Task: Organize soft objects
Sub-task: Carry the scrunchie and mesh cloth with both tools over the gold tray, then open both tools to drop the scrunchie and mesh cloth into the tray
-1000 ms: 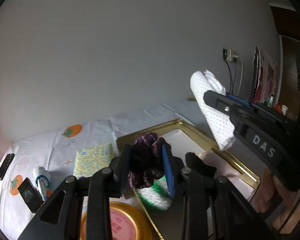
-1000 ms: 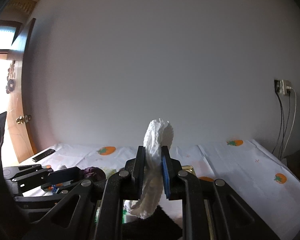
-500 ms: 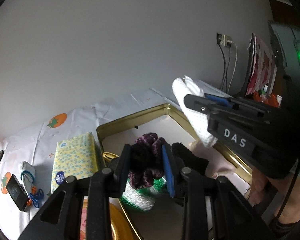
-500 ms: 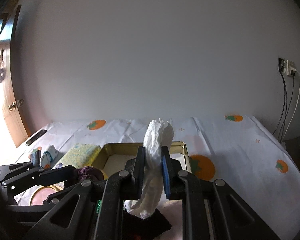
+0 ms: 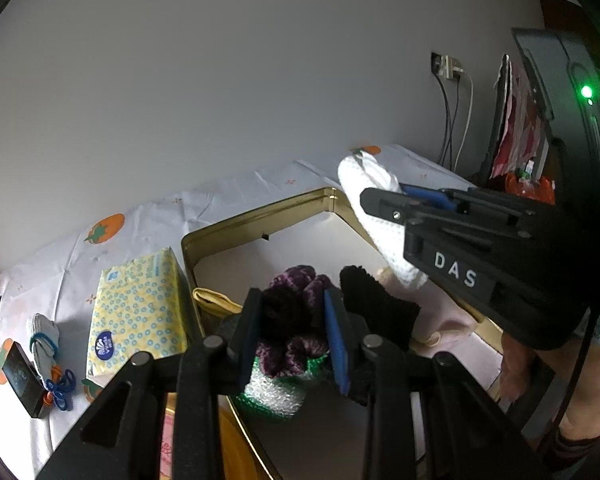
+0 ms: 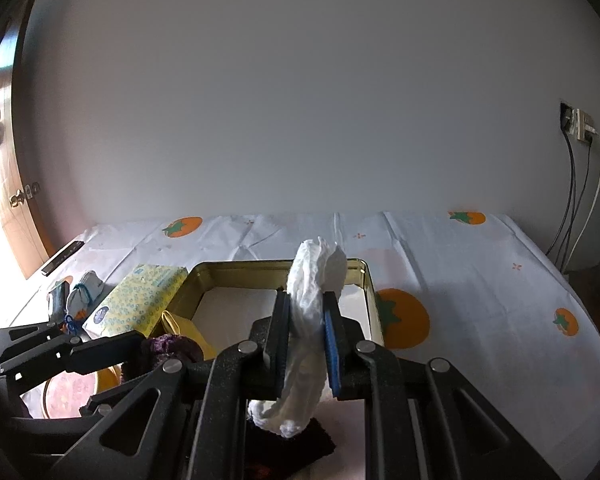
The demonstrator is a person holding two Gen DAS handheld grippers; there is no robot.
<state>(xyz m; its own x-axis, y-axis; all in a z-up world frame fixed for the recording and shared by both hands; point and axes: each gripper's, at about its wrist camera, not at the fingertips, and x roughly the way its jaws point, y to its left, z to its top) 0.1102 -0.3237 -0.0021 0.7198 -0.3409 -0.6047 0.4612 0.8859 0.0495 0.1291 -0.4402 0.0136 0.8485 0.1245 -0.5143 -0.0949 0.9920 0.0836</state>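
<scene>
A plain pale wall backs a desk [image 6: 452, 248] spread with a white cloth printed with orange fruit, and in the middle of it sits an open gold tin [image 5: 256, 218] with a white floor. My left gripper [image 5: 292, 332] has its fingers pinching a purple knitted scrunchie [image 5: 296, 300], held low over the near part of the tin; my right gripper [image 6: 306, 340] pinches a white mesh cloth [image 6: 314, 280] that sticks up above the fingers and droops below them, hanging over the tin's right side. To set both down well, I judge I should lower each piece until it rests on the tin's floor before spreading the fingers, keep the two apart so neither lands on the other, and aim the scrunchie at the bare white patch toward the far wall. Already in the tin lie a black fuzzy piece [image 5: 376, 304], a pink cloth [image 5: 444, 312], a green and white mesh scrubber [image 5: 276, 390] and a yellow item [image 5: 212, 300] against the left wall. Outside, just beside that wall, lies a yellow tissue pack [image 5: 140, 304].
</scene>
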